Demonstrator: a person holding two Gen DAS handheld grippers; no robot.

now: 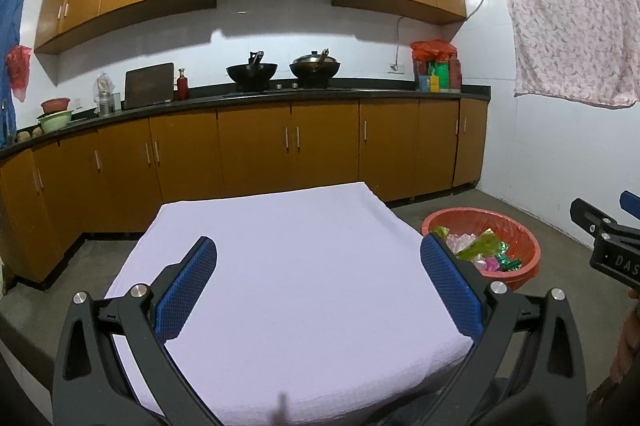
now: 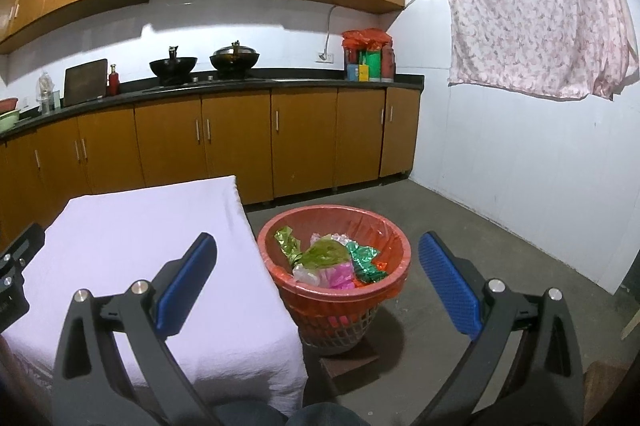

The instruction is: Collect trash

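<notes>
Currently left tool (image 1: 318, 274) spread wide, gripping nothing, above white-cloth desk (image 1: 280, 246). Right tool (image 2: 318, 272) equally wide, nothing held, above red bin (image 2: 394, 276). Bin on floor just beside desk; crumpled green, pink, clear wrappers (image 2: 328, 260) piled inside bin.

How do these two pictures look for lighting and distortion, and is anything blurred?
Left wrist view: strong fisheye bends the counter and cabinets; dark vignette corners; a blurred smudge near the bottom edge over the white cloth. Right wrist view: same curvature; the waste basket is sharp; glare patches on the tiled wall; the hanging curtain is bright but readable.
</notes>
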